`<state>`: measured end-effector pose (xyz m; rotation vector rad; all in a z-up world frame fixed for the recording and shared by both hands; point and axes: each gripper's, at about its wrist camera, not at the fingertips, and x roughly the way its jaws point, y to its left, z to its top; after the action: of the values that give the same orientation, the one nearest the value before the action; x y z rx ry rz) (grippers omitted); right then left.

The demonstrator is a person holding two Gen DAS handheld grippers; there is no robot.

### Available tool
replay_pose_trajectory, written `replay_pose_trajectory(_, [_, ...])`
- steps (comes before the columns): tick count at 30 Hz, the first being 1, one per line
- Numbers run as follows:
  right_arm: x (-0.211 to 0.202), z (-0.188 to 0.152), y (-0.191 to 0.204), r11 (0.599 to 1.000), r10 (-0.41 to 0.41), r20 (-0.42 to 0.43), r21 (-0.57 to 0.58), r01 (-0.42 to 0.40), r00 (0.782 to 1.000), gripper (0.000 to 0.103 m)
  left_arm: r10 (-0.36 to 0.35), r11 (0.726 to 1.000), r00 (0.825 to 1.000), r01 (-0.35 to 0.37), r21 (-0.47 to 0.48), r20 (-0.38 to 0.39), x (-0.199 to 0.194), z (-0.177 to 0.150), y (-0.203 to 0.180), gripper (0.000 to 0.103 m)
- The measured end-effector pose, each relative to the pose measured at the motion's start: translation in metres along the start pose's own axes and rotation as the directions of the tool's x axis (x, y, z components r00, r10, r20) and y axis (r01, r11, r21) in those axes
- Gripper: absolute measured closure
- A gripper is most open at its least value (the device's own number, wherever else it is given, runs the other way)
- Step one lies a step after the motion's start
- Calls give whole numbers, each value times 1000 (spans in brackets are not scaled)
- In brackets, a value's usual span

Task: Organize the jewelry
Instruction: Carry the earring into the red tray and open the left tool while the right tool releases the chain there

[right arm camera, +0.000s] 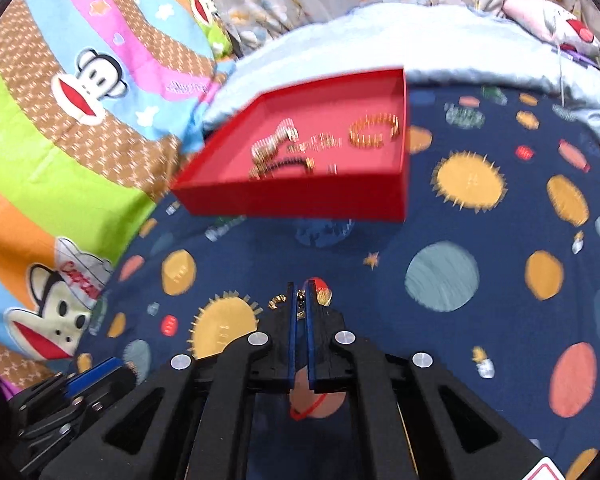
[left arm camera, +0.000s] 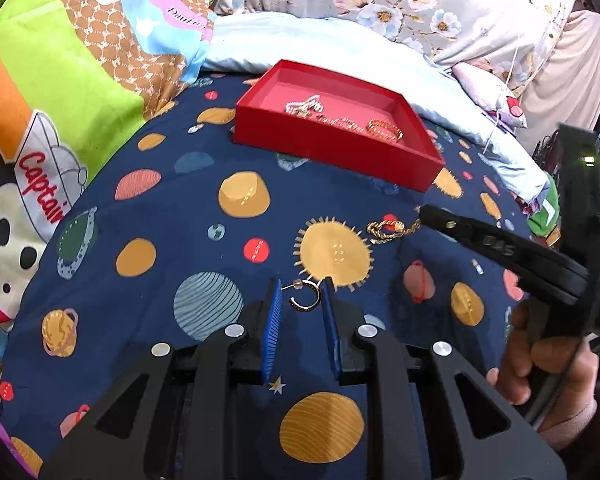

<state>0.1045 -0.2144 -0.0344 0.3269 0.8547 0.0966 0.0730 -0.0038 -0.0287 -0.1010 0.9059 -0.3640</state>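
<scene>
**Two grippers at work on loose jewelry, the red box waiting beyond**

Left wrist view: the left gripper holds a small gold hoop earring between its blue pads, fingers narrowly apart and clamped on it. Ahead, the right gripper pinches one end of a gold chain that lies on the planet-print blanket, with a hand behind it. The red box sits farther back, already holding other pieces. "Captain" reads on the cartoon quilt.

Right wrist view, blurred by motion: the fingers are pressed together on the chain, near the box. Likely best practice: lift straight up so the chain hangs free, carry it over the rim, then release low inside.
</scene>
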Motion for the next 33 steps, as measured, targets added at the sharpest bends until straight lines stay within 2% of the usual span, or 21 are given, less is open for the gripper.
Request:
replay_pose_trajectory(5, [-40,22,4,999,12,79,-36,-10,997,100,-22,1000,999,21,22,38,-12,18,-9,83])
replay_pose_trajectory(9, [-63,49,6,998,29,131,-60,-22,991,100,-47,998,997,44,52,63,-19,44,-17,83])
replay_pose_trajectory(15, [-69,108,6,995,68,182,-83,-53,981,100,-127,990,987,119,82,99,-15,114,-31,83])
replay_pose_trajectory(19, [-55,150,9,993,80,196,-101,-61,977,100,-110,988,984,93,123,143,2,163,-41,83])
replay_pose_trajectory(25, [2,211,1,995,76,160,-74,-64,984,100,-93,986,984,71,148,154,51,234,-48,83])
replay_pose_trajectory(30, [48,235,-9,998,30,121,-65,-22,992,100,-73,988,990,55,144,123,101,267,-46,83])
replay_pose_trajectory(33, [71,240,-11,997,-3,101,-74,11,995,100,-47,987,994,31,156,103,125,274,-46,83])
